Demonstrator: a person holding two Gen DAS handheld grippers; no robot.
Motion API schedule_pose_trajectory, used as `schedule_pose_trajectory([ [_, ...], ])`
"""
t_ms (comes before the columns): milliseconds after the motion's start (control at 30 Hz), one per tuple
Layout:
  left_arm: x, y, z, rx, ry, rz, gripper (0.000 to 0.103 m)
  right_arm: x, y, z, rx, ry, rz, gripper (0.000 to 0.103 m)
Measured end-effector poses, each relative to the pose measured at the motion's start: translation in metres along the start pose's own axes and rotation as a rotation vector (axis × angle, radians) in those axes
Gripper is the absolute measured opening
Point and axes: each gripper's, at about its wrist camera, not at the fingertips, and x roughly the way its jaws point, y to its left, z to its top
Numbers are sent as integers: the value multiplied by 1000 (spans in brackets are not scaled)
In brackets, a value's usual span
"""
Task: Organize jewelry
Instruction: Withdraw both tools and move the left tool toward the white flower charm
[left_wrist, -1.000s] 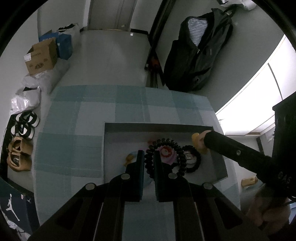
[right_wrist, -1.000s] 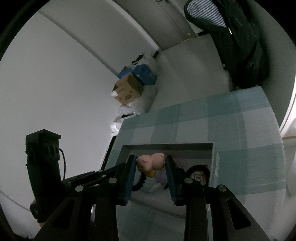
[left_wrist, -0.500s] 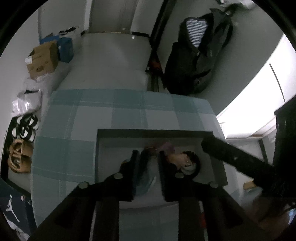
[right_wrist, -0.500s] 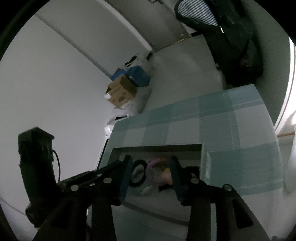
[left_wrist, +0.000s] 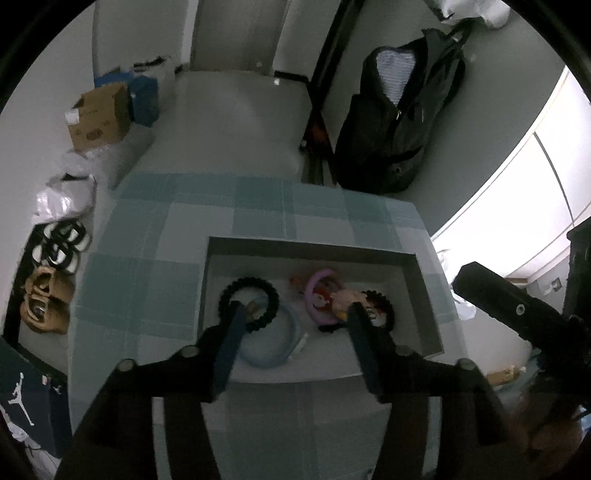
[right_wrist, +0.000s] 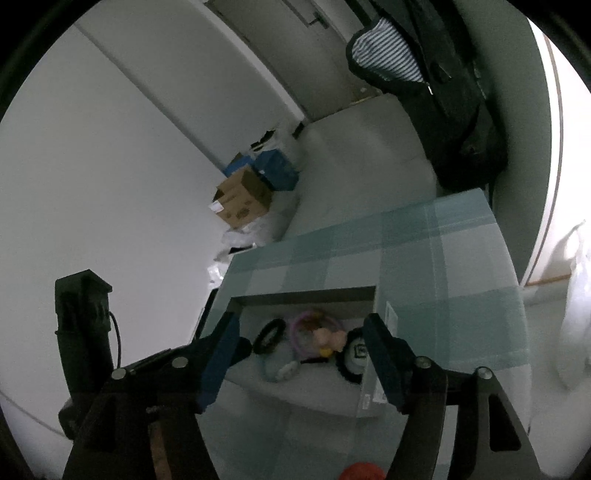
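Observation:
A grey open box (left_wrist: 314, 247) sits on the checked tablecloth. Inside lie a black beaded bracelet (left_wrist: 248, 295), a light blue ring (left_wrist: 275, 347), a purple ring (left_wrist: 317, 299), a small pink figure (left_wrist: 345, 299) and a black round piece (left_wrist: 380, 310). My left gripper (left_wrist: 295, 314) is open and empty, above the box's near side. My right gripper (right_wrist: 301, 325) is open and empty, above the box (right_wrist: 303, 295); the black bracelet (right_wrist: 269, 334), pink figure (right_wrist: 327, 338) and purple ring (right_wrist: 314, 325) show between its fingers.
The checked cloth (left_wrist: 162, 229) covers the table; its edges drop to the floor. Cardboard boxes (left_wrist: 98, 114), bags and shoes (left_wrist: 44, 299) lie at the left. A black jacket (left_wrist: 399, 122) hangs at the back right. A red object (right_wrist: 364, 470) shows at the bottom edge.
My left gripper let go of the black beaded bracelet and my right gripper let go of the pink figure; both now lie in the box. Both grippers opened wide and drew back.

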Motion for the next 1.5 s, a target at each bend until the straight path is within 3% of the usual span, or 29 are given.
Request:
schedule_pose_trajectory([
  [233,-16,-9,-6,38,-63,9,56,-20,6,-6,-44,-38,-8,76],
  [433,-27,-18,-25,90,-108,64,58,-32,1,-18,-38,-48,-13,83],
  [633,-44,-24,-43,127,-120,37,58,-46,-10,-35,6,-36,-26,84],
  [767,-45,-26,-54,132,-96,2,72,-54,-13,-43,-5,-31,-39,87],
  [1000,-34,-45,-82,159,-4,-57,72,-55,-20,-59,-17,5,-62,90],
  [1133,-23,-64,-98,243,15,-22,72,-55,-23,-65,-40,15,-92,90],
  [1500,9,-76,-112,336,123,48,72,-61,-31,-73,-27,21,-99,91],
])
